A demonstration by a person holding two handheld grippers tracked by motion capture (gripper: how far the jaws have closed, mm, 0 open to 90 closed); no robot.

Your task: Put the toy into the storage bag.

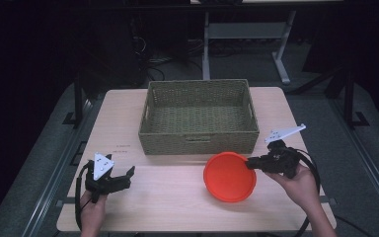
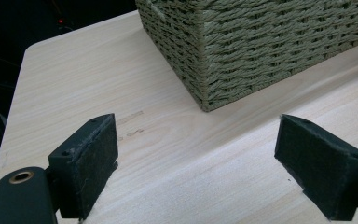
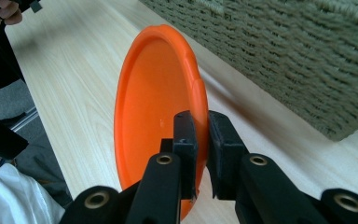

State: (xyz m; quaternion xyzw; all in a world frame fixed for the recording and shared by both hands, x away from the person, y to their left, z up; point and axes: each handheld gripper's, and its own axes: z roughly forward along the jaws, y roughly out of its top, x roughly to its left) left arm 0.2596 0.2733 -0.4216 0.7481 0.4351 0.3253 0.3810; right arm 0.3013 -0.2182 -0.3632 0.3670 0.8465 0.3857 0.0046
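The orange plate (image 1: 229,177) is sitting clamped by its rim in our right gripper (image 3: 202,140) — just in front of the wicker basket (image 1: 197,118). Going from the left: our left gripper (image 1: 126,175) is hanging released over the table (image 1: 163,207), basket ahead of it.

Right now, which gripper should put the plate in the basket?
The right gripper: it is shut on the plate's rim, just in front of the basket. The left gripper is open, off to the table's left.
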